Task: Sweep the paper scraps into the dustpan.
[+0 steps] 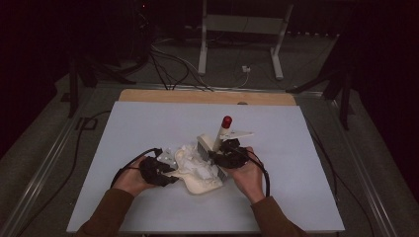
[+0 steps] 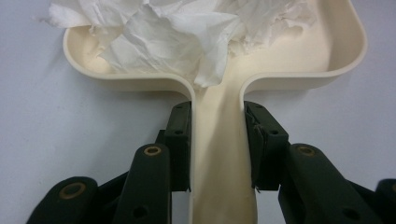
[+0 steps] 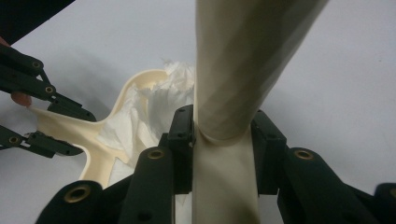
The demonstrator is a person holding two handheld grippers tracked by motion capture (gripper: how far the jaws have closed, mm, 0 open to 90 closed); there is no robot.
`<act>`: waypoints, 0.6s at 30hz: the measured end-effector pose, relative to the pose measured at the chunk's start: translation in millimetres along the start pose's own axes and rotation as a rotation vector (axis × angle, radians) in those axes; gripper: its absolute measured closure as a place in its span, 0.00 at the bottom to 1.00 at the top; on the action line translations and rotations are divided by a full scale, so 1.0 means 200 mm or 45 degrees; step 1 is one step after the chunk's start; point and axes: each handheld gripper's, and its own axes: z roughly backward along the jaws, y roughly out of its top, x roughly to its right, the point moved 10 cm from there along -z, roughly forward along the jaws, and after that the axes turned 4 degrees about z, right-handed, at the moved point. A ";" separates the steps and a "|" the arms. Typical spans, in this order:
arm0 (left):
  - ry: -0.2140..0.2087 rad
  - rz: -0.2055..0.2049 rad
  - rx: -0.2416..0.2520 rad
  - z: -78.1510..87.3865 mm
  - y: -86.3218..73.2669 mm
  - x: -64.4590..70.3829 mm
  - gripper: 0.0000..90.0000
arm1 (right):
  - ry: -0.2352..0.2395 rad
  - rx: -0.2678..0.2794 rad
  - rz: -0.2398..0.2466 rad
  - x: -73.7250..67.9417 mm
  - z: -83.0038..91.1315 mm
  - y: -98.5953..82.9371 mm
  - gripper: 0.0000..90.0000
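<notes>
The left hand-held gripper (image 2: 218,140) is clamped on the flat handle of a cream plastic dustpan (image 2: 336,60), whose long axis runs straight ahead of its jaws to the open tray. The tray sits directly in front of this hand-held gripper, flat on the pale grey bench (image 1: 148,123), and is heaped with crumpled white tissue paper (image 2: 187,32).

The right hand-held gripper (image 3: 219,140) is closed around the cream shaft of a hand brush with a red cap (image 1: 227,121); the shaft rises up and away from its jaws. Its bristle head (image 1: 204,148) stands at the dustpan's far rim, just left of this hand-held gripper.

The coming sweep looks to turn on this: the brush head lies beyond the tray mouth, so it should draw along the pan's axis toward the left hand-held gripper, which is nearer the paper.
</notes>
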 end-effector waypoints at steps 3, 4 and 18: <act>0.000 0.000 0.002 0.00 0.00 0.00 0.74 | 0.003 0.001 0.004 -0.01 0.00 0.01 0.75; -0.001 0.000 0.003 0.00 0.00 0.00 0.74 | 0.004 0.003 0.006 -0.01 0.00 0.01 0.75; -0.004 0.009 0.021 -0.02 -0.01 0.00 0.74 | 0.016 -0.010 0.039 -0.06 -0.01 0.01 0.75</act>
